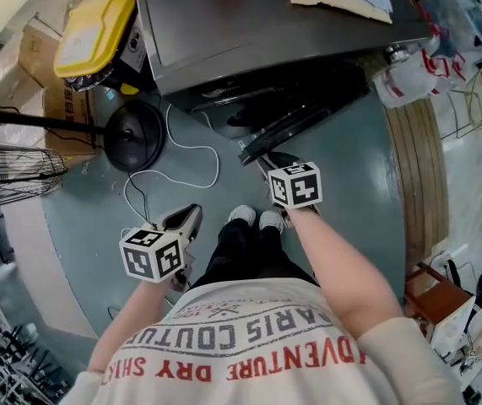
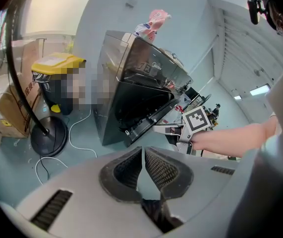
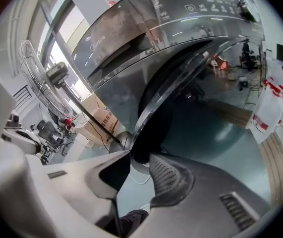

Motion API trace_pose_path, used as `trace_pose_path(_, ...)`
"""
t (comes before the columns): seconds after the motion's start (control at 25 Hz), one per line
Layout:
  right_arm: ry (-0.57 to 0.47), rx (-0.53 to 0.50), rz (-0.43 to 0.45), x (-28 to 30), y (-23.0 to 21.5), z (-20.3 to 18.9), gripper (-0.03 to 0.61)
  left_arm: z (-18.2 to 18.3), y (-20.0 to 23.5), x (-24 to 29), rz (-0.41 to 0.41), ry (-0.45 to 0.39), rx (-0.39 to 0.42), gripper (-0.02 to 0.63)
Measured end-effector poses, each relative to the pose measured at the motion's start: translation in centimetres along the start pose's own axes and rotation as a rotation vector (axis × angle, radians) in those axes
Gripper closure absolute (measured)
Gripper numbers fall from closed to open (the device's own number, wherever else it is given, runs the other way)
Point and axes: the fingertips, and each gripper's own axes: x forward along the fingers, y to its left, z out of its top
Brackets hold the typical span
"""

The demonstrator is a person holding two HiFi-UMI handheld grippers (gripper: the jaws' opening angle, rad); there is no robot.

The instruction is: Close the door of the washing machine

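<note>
The dark grey washing machine (image 1: 249, 32) stands at the top of the head view, and its round door (image 1: 287, 125) hangs open toward me. My right gripper (image 1: 262, 163) reaches the door's outer edge. In the right gripper view the door's (image 3: 181, 83) rim runs down to the tips of my right gripper (image 3: 139, 157). Its jaws stand apart, and I see no pad pressing on the rim. My left gripper (image 1: 192, 213) hangs lower left, away from the machine, over the floor. In its own view the left gripper (image 2: 142, 152) is shut on nothing, facing the machine (image 2: 131, 73) and the door (image 2: 151, 113).
A standing fan's round base (image 1: 133, 135) and white cable (image 1: 194, 154) lie on the floor left of the door. A yellow-lidded bin (image 1: 97, 36) and cardboard boxes (image 1: 38, 57) stand at the machine's left. A plastic bag (image 1: 405, 74) hangs at its right. My shoes (image 1: 257, 218) are just below the door.
</note>
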Motion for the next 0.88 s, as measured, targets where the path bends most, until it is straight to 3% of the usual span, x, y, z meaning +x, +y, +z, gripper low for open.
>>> trace_pose_path(0.56, -0.061, -0.005, -0.026, 2.2, -1.2, 5.4, 0.509, 2.2, 2.5, -1.0, 0.007, -0.002, -0.002, 0.571)
trace_pose_path(0.88, -0.113, 0.069, -0.039, 2.6, -2.2, 7.1, 0.555, 2.8, 3.7, -0.5, 0.006, 0.020, -0.002, 0.571)
